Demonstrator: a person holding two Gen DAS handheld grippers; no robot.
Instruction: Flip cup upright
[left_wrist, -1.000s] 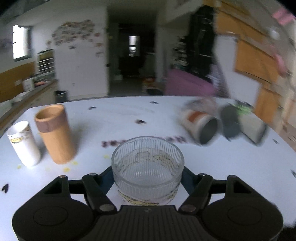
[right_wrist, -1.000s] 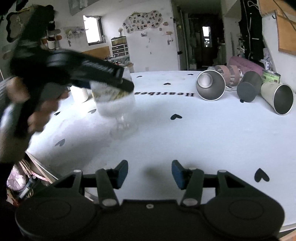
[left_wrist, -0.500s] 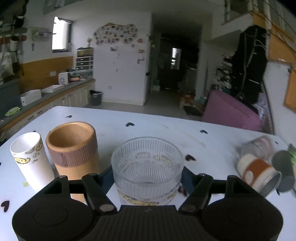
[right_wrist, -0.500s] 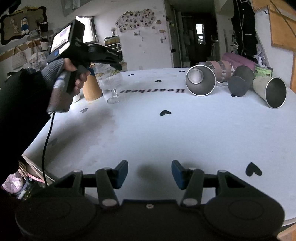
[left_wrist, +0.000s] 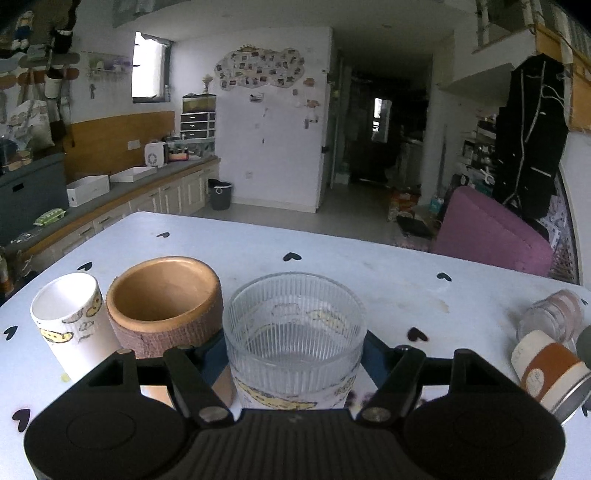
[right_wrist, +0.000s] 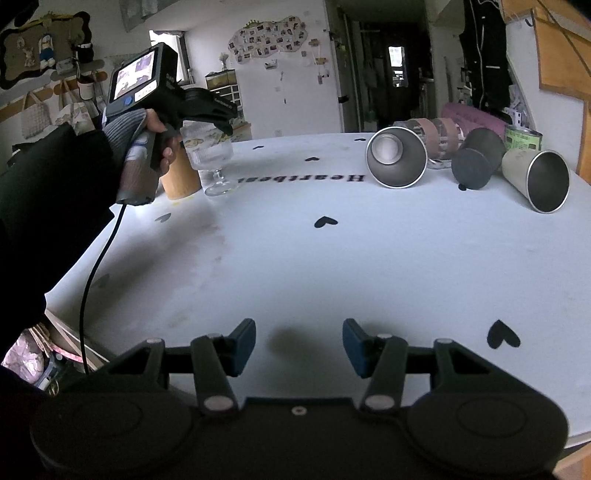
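A ribbed, stemmed glass cup (left_wrist: 295, 332) is shown upright, pinched at the bowl between the jaws of the left gripper (left_wrist: 293, 350); its foot appears set on the white table (right_wrist: 332, 258), just right of the brown cup (left_wrist: 166, 306), the chosen landmark. The right gripper (right_wrist: 298, 341) is held with jaws spread and empty, well away from that cup. The glass is judged rigid, smooth and breakable; a moderate grip around the bowl, not the thin stem, is advised.
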